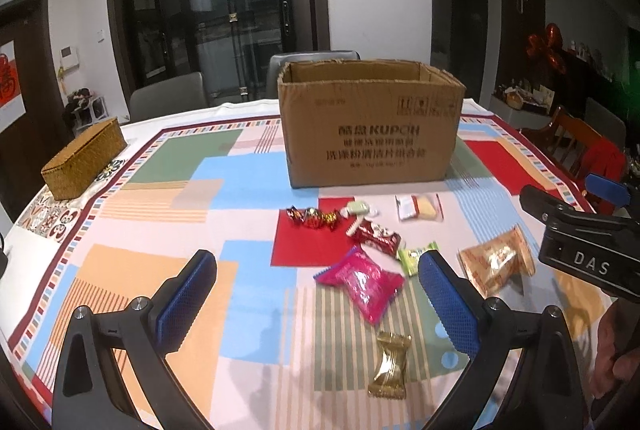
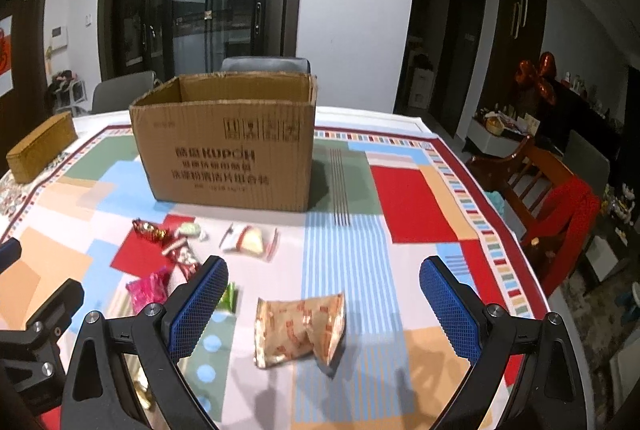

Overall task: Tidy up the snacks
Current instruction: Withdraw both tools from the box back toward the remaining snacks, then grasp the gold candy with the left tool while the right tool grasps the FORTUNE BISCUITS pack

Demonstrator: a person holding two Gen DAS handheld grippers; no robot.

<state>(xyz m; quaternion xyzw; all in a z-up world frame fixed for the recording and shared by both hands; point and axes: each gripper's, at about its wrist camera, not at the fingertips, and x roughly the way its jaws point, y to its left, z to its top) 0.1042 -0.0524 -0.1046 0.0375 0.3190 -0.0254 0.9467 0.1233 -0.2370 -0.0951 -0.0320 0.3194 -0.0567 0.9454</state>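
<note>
An open cardboard box [image 1: 370,133] stands at the table's middle; it also shows in the right wrist view [image 2: 228,157]. Several wrapped snacks lie in front of it: a pink packet [image 1: 362,282], a gold candy [image 1: 390,366], a red wrapper [image 1: 376,236], red-gold candies [image 1: 314,218], a clear bag [image 1: 419,206] and a tan crinkled packet [image 2: 300,328]. My left gripper [image 1: 318,294] is open and empty above the pink packet. My right gripper [image 2: 324,304] is open and empty above the tan packet.
A woven yellow box [image 1: 84,159] sits at the table's far left. Grey chairs [image 1: 168,97] stand behind the table, a wooden chair with red cloth [image 2: 560,205] to the right. A patterned tablecloth [image 2: 420,205] covers the table.
</note>
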